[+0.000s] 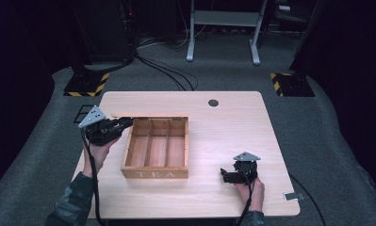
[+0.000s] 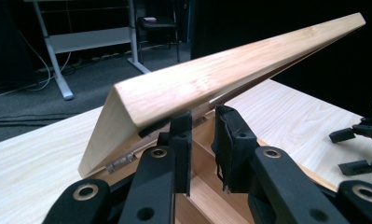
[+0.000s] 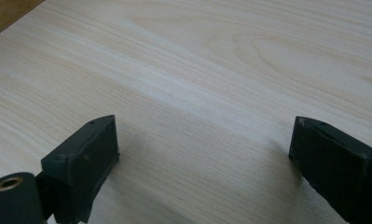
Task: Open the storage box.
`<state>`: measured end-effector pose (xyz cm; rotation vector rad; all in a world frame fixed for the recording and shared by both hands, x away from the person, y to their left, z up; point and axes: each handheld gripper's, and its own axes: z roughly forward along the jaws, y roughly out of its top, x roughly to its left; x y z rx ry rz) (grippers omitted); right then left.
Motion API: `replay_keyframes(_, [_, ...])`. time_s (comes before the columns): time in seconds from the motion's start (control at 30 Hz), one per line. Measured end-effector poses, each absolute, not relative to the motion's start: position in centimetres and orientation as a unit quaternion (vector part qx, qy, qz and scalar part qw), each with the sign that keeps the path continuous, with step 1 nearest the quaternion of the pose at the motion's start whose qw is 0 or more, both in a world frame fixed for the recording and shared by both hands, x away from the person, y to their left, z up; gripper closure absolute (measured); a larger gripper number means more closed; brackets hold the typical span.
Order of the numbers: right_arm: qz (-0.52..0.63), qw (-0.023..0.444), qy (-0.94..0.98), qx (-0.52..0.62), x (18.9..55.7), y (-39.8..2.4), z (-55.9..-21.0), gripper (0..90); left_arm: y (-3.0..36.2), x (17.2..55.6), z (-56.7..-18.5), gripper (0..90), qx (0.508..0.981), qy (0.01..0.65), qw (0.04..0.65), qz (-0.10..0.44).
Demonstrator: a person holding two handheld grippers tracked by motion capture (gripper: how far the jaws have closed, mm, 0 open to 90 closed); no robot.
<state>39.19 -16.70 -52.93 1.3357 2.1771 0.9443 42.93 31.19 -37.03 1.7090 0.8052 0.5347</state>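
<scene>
High view: a wooden tea box [image 1: 156, 149] sits left of centre on the desk [image 1: 232, 136], its front wall marked TEA and facing the near edge. Its three compartments look empty. The lid [image 1: 148, 116] is swung up at the far side. The left gripper [image 1: 119, 126] is at the box's far left corner, against the lid. The right gripper [image 1: 225, 175] lies low near the near right corner, well apart from the box. A dark round grommet [image 1: 213, 102] sits near the far edge. Off the desk, cables [image 1: 169, 73] and hazard-striped stand bases [image 1: 87, 84] lie on the floor.

Left gripper view: the lid [image 2: 230, 70] slopes overhead, hinged [image 2: 120, 162] at the box's back wall. The jaws stand slightly apart beneath the lid's edge, one tip touching its underside; they prop it, not pinch it. Risk, as I judge it: the lid rests on one narrow contact, so any sideways slip would let it drop onto the jaws or slam shut. Pushing too far could strain the hinge or shift the unheld box.

Right gripper view: jaws spread wide over bare desk [image 3: 211, 84], holding nothing. Nothing blocks the lid's swing; the right gripper is too far off to steady the box.
</scene>
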Motion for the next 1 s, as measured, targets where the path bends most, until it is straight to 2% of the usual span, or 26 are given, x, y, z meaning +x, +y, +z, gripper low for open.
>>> replay_keyframes(0.47, [0.34, 0.207, 0.78, 0.482, 39.2, -16.7, -52.9, 7.6, 31.2, 45.7, -35.4, 76.9, 0.727, 0.349, 0.546, 0.227])
replay_keyframes(1.0, [0.34, 0.207, 0.78, 0.482, 39.2, -16.7, -52.9, 7.6, 31.1, 46.4, -35.0, 76.9, 0.727, 0.354, 0.544, 0.225])
